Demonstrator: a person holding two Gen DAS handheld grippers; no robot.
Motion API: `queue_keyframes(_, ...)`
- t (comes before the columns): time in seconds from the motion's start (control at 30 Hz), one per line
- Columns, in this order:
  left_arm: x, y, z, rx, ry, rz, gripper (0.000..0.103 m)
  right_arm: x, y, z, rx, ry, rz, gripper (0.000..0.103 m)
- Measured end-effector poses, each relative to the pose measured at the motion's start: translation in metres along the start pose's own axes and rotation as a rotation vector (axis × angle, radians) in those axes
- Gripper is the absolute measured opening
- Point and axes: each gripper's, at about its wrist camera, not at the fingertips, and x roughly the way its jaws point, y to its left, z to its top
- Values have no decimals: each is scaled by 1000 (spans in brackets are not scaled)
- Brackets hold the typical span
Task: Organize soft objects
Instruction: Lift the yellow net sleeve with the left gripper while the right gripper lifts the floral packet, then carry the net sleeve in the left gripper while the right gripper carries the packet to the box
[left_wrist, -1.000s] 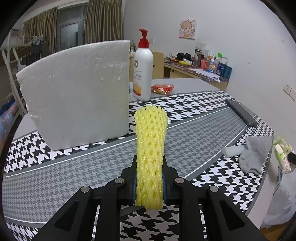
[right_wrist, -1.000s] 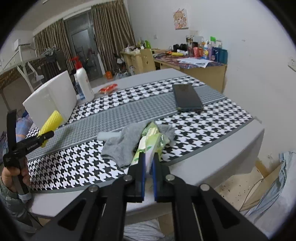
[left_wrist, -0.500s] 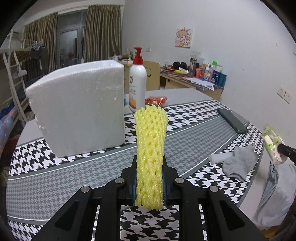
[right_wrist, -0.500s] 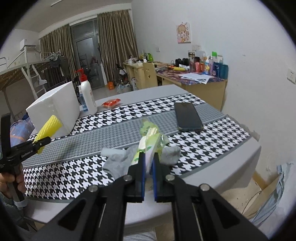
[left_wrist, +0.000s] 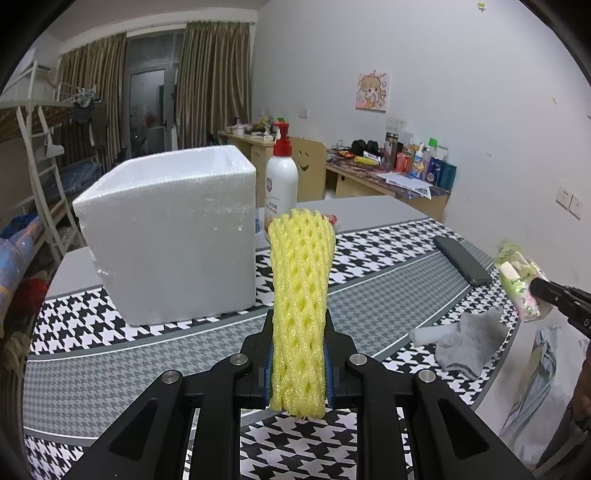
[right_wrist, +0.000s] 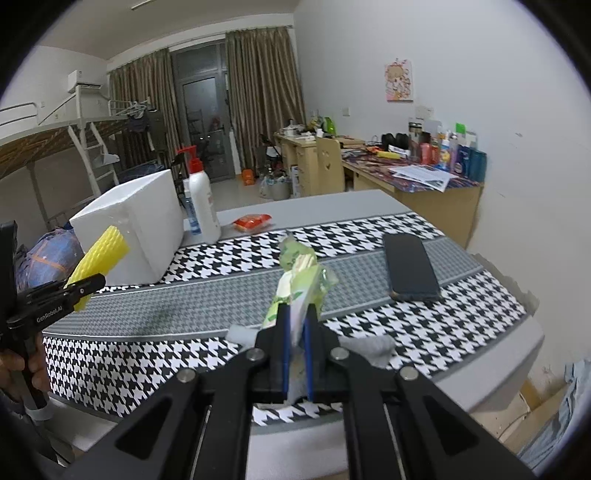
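Left tongs (left_wrist: 298, 363) are clamping the lower end of a yellow foam net sleeve (left_wrist: 301, 295), a tube of open diamond mesh, spongy-looking, flaring slightly at its top and standing nearly upright above the tabletop (left_wrist: 369, 306). Right tongs (right_wrist: 295, 360) are pinching a crinkled green-and-white plastic packet (right_wrist: 299, 280), glossy and translucent; its contents are hard to make out, and its lower end is hiding between the pads.

Tabletop is wearing a houndstooth cloth, black-and-white bands around a finer grey band. A white styrofoam box (left_wrist: 173, 236), grainy, blocky, open-topped, is sitting at the far left; its inside is not showing. A white pump bottle (left_wrist: 281, 184) with a red head is standing just behind it, partly covered. A grey sock (left_wrist: 469, 343), limp and fuzzy, is lying near the right edge, touching a small white foam roll (left_wrist: 424, 335). A dark flat phone (right_wrist: 410, 267) is resting apart.
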Motion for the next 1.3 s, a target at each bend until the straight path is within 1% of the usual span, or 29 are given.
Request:
queue_keyframes(0.3, -15, 6, 10, -1, -36, 13, 21, 8, 14, 16, -38, -24, 44, 9)
queue_keyframes(0.73, -42, 16, 25, -1, -99, 58, 21, 13, 41, 36, -87, -62, 110, 9)
queue_keyframes(1.3, -57, 27, 36, -8, -157, 123, 21, 23, 74, 61, -142, -95, 206, 9)
